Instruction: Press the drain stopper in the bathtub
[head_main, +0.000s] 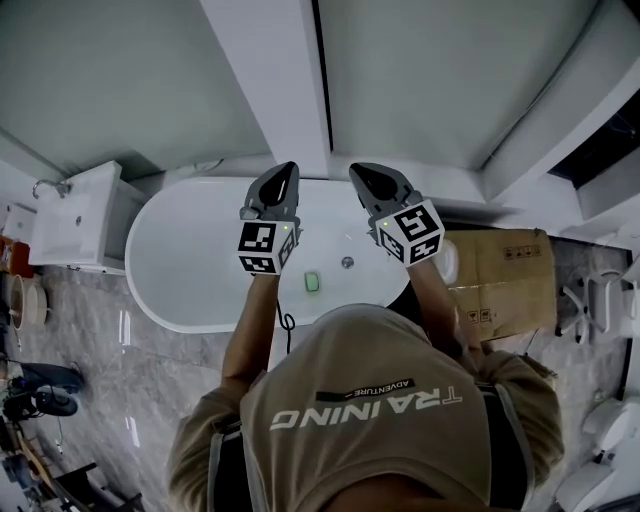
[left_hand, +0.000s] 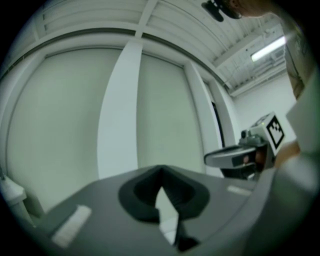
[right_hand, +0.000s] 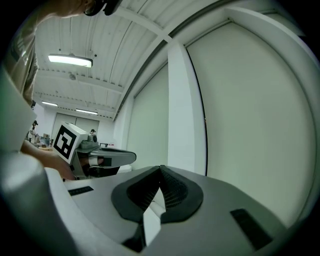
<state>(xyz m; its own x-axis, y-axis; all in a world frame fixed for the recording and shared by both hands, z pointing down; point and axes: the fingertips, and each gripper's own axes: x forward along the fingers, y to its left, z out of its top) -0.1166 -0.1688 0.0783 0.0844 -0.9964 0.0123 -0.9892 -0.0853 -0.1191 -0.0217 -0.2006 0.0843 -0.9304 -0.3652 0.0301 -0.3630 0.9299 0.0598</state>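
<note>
1. The person's left hand holds the left gripper (head_main: 284, 176) above the white oval bathtub (head_main: 190, 265), with its dark jaws aimed at the pale panelled wall (head_main: 120, 80) behind the tub.
2. In the left gripper view, the left gripper (left_hand: 161, 174) has its fingertips pressed together. Only a thin wedge of light shows lower down, and nothing is between the jaws.
3. The right gripper (head_main: 366, 178) is level with the left one and just beside it, and it also points at the wall.
4. In the right gripper view, the ribbed pads (right_hand: 172, 192) of the right gripper (right_hand: 160, 170) meet at the tips, and it grips nothing.
5. The small round metallic drain stopper (head_main: 347, 262) sits on the tub floor. In the head view it lies under the gap between the two marker cubes, nearer the right one, and neither gripper touches it.
6. A small pale green rectangular object (head_main: 312, 281) lies on the tub floor just to the left of the stopper.
7. A white rectangular washbasin (head_main: 75, 215) stands off the tub's left end.
8. A brown cardboard box (head_main: 505, 275) sits on the grey marbled floor (head_main: 110, 360) at the tub's right end.
</note>
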